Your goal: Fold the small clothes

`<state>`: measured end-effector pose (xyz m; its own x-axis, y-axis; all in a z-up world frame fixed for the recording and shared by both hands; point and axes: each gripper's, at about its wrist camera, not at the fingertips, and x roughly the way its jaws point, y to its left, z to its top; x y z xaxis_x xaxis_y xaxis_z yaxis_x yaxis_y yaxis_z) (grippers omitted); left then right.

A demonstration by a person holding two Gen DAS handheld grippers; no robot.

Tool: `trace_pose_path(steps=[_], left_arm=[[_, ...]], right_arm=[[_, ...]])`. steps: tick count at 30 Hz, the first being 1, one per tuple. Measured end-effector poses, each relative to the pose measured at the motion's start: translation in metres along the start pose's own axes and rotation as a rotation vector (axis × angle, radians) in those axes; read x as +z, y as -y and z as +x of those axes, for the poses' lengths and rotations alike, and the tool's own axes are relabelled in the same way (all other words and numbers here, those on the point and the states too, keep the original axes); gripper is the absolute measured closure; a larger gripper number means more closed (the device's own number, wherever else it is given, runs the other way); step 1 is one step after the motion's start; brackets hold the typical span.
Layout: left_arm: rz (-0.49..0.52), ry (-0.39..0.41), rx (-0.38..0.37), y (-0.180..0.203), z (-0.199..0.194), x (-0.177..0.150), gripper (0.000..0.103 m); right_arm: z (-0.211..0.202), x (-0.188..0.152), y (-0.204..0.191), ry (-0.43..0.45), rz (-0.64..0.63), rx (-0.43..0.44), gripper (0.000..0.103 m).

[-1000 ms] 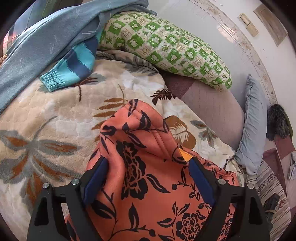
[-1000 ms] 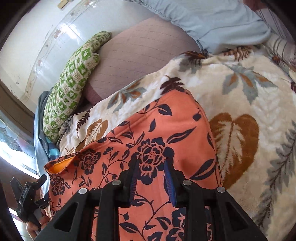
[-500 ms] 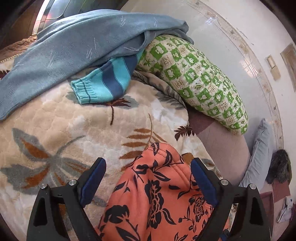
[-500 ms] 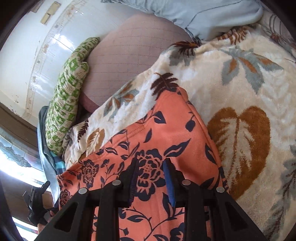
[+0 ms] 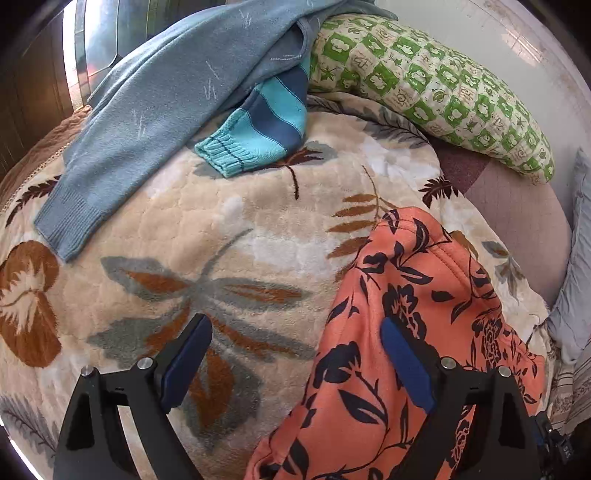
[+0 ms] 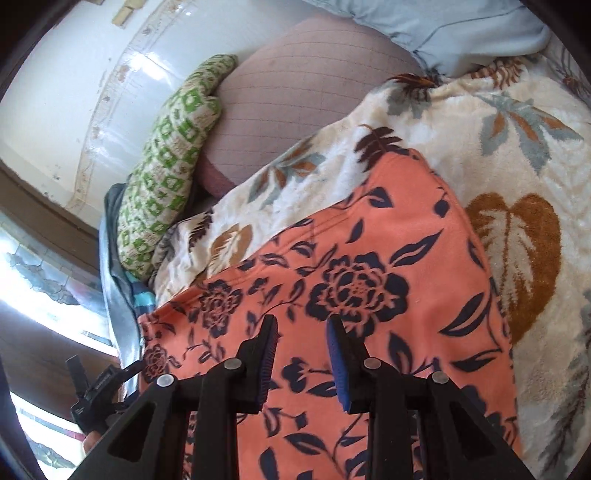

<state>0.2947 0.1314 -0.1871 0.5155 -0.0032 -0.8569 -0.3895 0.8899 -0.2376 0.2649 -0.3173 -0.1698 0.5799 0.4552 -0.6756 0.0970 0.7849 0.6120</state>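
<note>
**A bed under a bright window**

A cream blanket (image 5: pixel 229 221) with brown and grey leaves covers the bed. At its far edge a mauve checked sheet (image 6: pixel 295 92) shows, and a green-and-white patterned pillow (image 5: pixel 424 85) lies along that edge against the pale, glossy wall (image 6: pixel 74 74). A light blue pillow (image 6: pixel 461 26) lies beside the blanket too. Daylight comes through a dark-framed window (image 6: pixel 33 280) past the green pillow.

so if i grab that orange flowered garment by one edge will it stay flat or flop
Likely flop: the orange garment already bunches into soft folds. It looks thick and fleecy, so probably a bit heavy for its size. The plush blanket may drag on it if pushed.
</note>
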Motion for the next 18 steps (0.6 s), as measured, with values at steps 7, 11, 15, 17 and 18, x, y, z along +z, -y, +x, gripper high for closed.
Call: trace_pose_path(steps=[7,11,15,17,18], left_arm=[[0.146,-0.026,0.109,0.001,0.009,-0.023,0.01],[0.078,-0.002,0.074,-0.014,-0.006,-0.021,0.01],[0.052,0.024,0.02,-0.021,-0.022,-0.024,0.01],[0.074,0.013,-0.022,-0.019,-0.027,-0.031,0.01],[0.086,0.004,-0.032,-0.017,-0.027,-0.035,0.01]], right_arm=[[0.039,-0.044,-0.035,-0.156,-0.146,-0.089,0.072],[0.046,-0.061,-0.041,-0.178,-0.204,-0.163,0.072],[0.026,-0.066,-0.051,-0.13,-0.222,-0.08,0.072],[0.019,-0.072,-0.056,-0.115,-0.243,-0.056,0.072],[0.019,-0.075,-0.059,-0.12,-0.256,-0.048,0.072]])
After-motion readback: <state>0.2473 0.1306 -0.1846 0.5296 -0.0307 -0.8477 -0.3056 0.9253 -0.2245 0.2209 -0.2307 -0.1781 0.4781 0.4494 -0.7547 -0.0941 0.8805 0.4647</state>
